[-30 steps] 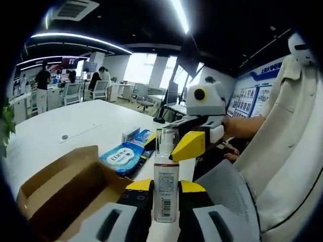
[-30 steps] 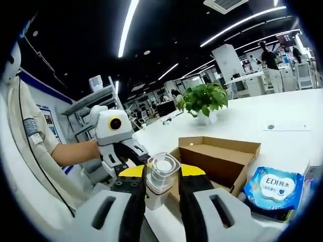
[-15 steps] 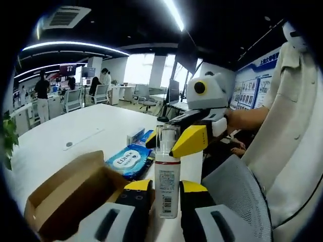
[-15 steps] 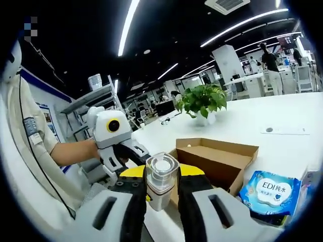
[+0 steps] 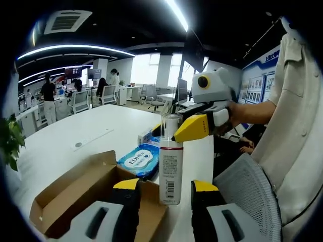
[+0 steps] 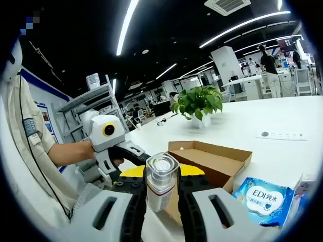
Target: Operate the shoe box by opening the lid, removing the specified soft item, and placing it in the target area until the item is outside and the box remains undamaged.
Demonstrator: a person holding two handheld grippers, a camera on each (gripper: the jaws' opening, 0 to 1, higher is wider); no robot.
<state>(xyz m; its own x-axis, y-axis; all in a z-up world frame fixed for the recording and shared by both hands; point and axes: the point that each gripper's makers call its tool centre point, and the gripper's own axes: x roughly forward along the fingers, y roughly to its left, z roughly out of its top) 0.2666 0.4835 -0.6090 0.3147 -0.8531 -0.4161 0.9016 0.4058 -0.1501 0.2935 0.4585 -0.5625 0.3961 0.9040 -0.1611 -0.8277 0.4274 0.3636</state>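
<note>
A white table (image 5: 75,132) carries an open cardboard box (image 5: 75,194) beside a blue wipes pack (image 5: 141,160).

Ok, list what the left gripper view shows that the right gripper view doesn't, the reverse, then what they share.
Left gripper view: the bottle's label side-on, a mesh chair back. Right gripper view: the bottle's cap from above, a shelving rack. Both: the bottle, the open box, the wipes pack, the right tool shut on the bottle.
</note>
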